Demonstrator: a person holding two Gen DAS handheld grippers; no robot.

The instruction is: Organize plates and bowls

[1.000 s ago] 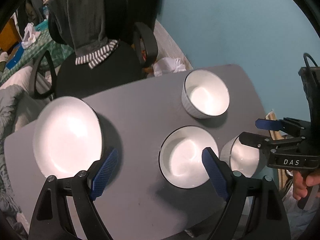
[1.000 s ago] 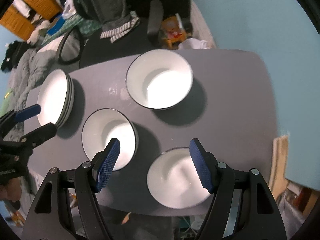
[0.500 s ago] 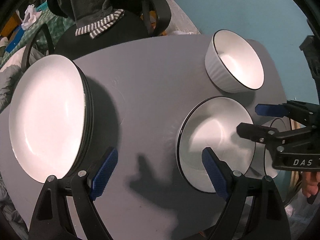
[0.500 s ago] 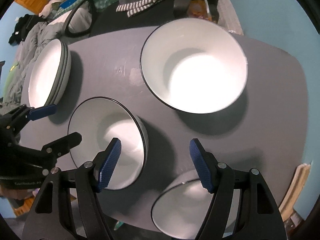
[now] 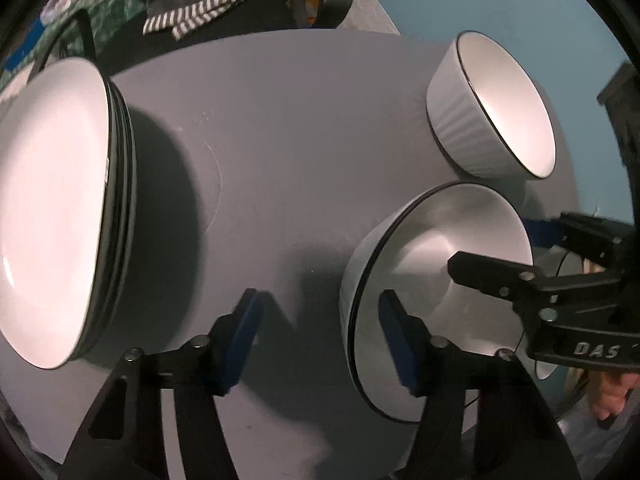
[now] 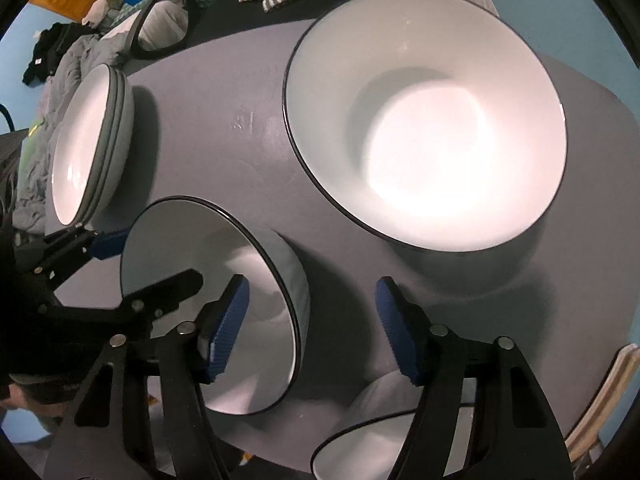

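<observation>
Bowls and stacked plates on a grey table (image 5: 304, 128), seen from both grippers.

Middle bowl (image 5: 436, 264) sits between plate stack (image 5: 52, 208) and near bowl (image 6: 360, 452); large bowl (image 6: 428, 136) beyond. Left gripper (image 5: 316, 332), jaws just closing, straddles the middle bowl's left rim without gripping. Right gripper (image 6: 312, 320), also closing, holds nothing; one finger inside the middle bowl.
</observation>
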